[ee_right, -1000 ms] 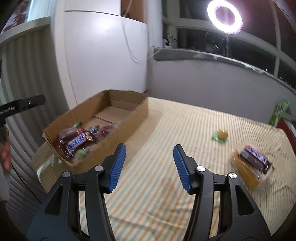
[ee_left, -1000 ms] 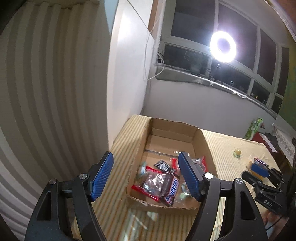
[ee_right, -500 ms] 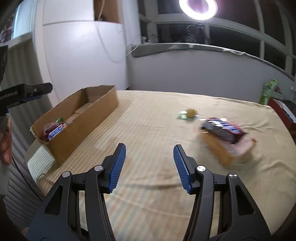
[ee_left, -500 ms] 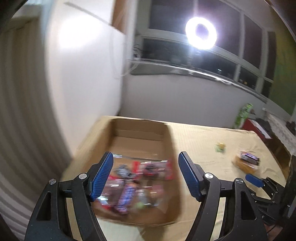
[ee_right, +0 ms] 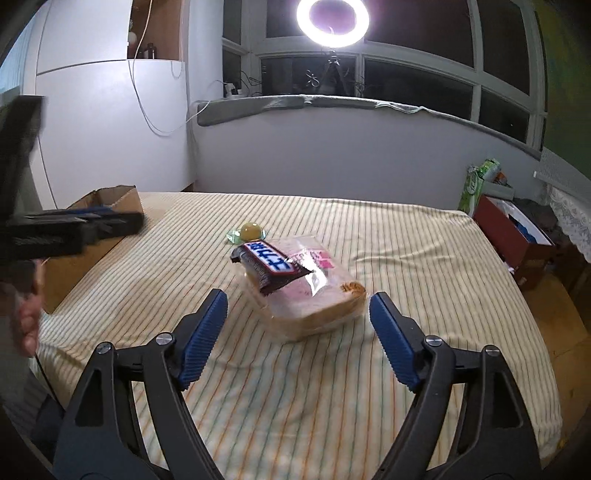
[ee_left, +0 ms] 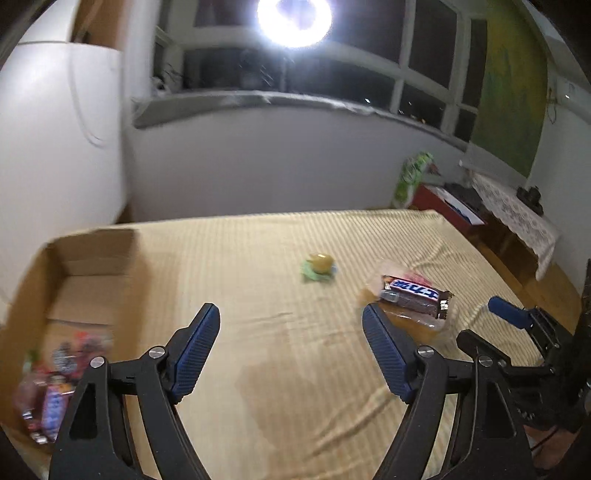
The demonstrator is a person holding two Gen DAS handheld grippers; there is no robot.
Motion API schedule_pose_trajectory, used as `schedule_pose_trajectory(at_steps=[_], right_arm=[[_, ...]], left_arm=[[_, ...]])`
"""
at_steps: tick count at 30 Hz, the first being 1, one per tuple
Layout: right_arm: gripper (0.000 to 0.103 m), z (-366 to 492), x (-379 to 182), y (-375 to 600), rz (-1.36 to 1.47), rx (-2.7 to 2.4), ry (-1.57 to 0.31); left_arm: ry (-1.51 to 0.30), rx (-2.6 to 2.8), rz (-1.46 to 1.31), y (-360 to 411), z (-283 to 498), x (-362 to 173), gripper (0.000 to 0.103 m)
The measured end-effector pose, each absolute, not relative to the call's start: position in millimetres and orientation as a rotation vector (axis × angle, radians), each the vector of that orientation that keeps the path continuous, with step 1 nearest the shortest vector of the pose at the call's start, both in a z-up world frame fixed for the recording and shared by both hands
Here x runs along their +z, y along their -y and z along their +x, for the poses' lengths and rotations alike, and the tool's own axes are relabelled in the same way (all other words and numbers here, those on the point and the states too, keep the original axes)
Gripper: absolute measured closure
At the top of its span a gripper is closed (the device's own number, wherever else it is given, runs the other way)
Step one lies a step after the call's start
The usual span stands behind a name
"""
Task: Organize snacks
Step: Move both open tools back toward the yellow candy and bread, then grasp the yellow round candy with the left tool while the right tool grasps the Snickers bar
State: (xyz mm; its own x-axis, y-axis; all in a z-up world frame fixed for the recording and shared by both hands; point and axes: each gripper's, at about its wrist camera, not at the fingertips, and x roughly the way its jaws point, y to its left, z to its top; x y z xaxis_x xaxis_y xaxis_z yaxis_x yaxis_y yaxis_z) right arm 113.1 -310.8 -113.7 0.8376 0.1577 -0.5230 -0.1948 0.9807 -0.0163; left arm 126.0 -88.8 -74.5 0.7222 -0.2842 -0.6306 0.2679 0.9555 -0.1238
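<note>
Left wrist: the left gripper (ee_left: 290, 354), jaws just widened and empty, hangs over bare cloth (ee_left: 258, 258) between box (ee_left: 92, 258) and candy (ee_left: 320, 263). Right wrist: the right gripper (ee_right: 297, 334), jaws just spread and empty, faces the bread bag (ee_right: 314, 295) under the bar (ee_right: 271, 264); the step looks like a fresh pickup, needing a forward reach and squeeze.

Home room at night: counter (ee_right: 406, 236) under striped cloth, dark windows (ee_right: 417, 77), ring light (ee_right: 332, 22) on tripod, lace-covered side table (ee_left: 517, 218).
</note>
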Motion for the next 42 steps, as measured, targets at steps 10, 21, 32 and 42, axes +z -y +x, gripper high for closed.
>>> schedule_pose_trajectory(at_steps=[10, 21, 32, 42], right_arm=[[0.021, 159, -110, 286, -0.192, 0.294, -0.574], [0.064, 176, -131, 288, -0.174, 0.339, -0.643], [0.074, 170, -130, 300, -0.091, 0.323, -0.637], [0.073, 133, -123, 323, -0.003, 0.247, -0.618]], left_arm=[[-0.813, -0.266, -0.048, 120, 209, -97, 0.023], [-0.919, -0.325, -0.066, 141, 244, -135, 0.024], [-0.874, -0.306, 0.019, 148, 243, -135, 0.08], [-0.81, -0.338, -0.018, 127, 196, -118, 0.08]])
